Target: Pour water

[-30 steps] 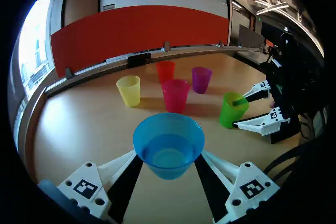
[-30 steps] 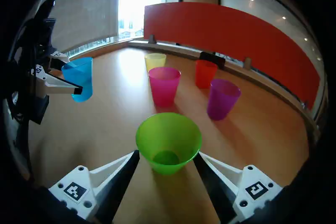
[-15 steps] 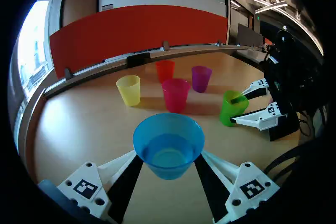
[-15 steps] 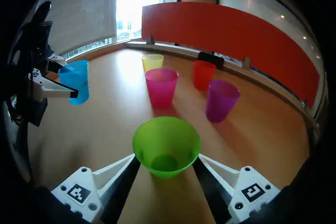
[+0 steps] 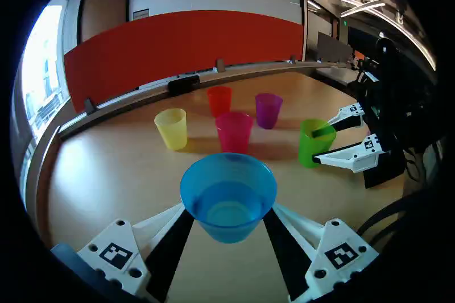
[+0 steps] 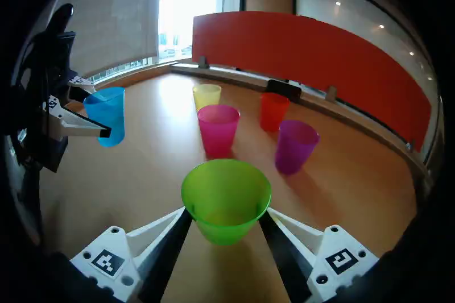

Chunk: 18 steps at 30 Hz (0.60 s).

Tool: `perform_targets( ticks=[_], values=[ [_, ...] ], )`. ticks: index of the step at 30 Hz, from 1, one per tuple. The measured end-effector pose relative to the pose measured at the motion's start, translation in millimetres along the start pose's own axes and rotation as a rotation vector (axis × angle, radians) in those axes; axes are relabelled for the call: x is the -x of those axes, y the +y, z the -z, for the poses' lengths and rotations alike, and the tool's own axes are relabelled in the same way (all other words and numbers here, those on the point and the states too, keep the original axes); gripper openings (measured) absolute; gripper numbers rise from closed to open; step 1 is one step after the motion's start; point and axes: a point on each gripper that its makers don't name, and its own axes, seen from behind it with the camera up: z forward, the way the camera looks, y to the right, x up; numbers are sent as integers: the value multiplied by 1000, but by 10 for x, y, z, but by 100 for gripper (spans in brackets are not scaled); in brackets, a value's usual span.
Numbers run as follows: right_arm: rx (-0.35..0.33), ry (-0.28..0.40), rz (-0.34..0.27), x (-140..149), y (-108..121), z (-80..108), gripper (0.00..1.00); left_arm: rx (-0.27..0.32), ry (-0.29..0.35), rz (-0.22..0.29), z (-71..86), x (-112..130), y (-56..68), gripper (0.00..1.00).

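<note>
In the left gripper view, the round blue plastic cup (image 5: 228, 198) sits between the fingers of the left gripper (image 5: 227, 216), with water (image 5: 227, 212) in it; on the wooden table (image 5: 102, 172) beyond it stand the round yellow plastic cup (image 5: 171, 128) at left and the round pink plastic cup (image 5: 234, 132) in the middle; the round red plastic cup (image 5: 219, 100) and the round purple plastic cup (image 5: 268, 110) stand behind the pink one; at right, the round green plastic cup (image 5: 314, 142) sits between the fingers of the right gripper (image 5: 316, 146).

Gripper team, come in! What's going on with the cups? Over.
Left gripper shut on blue cup, water inside. Right gripper shut on green cup. Pink cup nearby, not between them.

Pink cup (image 6: 218, 130), purple cup (image 6: 294, 146) block mid-table; bare tabletop (image 6: 151, 158) open between blue cup (image 6: 108, 116), green cup (image 6: 226, 200).
</note>
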Motion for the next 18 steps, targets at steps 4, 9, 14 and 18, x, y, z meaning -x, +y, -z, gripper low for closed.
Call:
perform_targets(
  ticks=[4,9,14,18],
  values=[
    [3,24,-4,-146,14,136,86,8,8,-29,63,-135,29,79],
    [6,53,-9,-343,31,359,85,17,21,-78,176,-360,74,79],
    [7,77,-6,-544,23,632,86,23,37,-128,318,-641,143,79],
    [3,94,-3,-690,-3,853,85,34,46,-161,440,-859,223,79]
  ],
)
